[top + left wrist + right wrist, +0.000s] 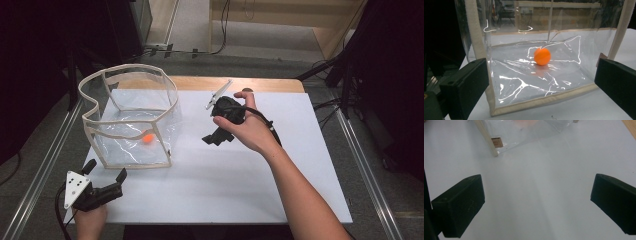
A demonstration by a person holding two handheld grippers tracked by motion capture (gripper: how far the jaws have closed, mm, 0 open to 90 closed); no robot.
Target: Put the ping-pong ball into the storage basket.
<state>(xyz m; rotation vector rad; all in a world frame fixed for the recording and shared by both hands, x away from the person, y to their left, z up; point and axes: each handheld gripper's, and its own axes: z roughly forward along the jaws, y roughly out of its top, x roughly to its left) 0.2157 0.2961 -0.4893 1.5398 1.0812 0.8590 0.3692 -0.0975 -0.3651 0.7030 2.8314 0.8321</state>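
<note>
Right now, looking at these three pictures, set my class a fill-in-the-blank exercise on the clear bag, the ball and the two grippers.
1. The ball lying inside the clear bag is ____ in colour.
2. The fingers of the left gripper and the right gripper stand ____, with nothing between them.
3. The bag stands on the white board, toward the person's ____ side.
4. The bag's edges are trimmed in ____ fabric.

Missing words: orange; open; left; beige
</note>
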